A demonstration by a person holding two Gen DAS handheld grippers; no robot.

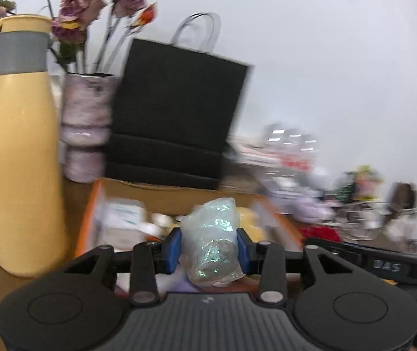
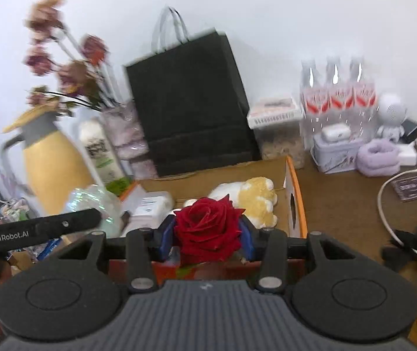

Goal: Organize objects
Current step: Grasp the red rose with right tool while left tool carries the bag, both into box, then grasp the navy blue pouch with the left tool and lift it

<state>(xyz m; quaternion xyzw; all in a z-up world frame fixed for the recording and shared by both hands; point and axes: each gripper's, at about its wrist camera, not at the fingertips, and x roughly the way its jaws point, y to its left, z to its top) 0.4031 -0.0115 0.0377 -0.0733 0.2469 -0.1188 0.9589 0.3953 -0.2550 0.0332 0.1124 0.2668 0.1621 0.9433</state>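
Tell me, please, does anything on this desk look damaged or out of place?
Yes: the flowers in the vase beside the yellow jug look wilted and drooping, their heads shrivelled. The white cables lie loose across the table.

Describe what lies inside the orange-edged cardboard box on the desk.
Inside the cardboard box lie a yellow-white plush toy and a white packet. The grippers and their loads hide the box's front.

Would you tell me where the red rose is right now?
The red rose sits clamped in the right gripper, low-centre in the right wrist view, above the cardboard box.
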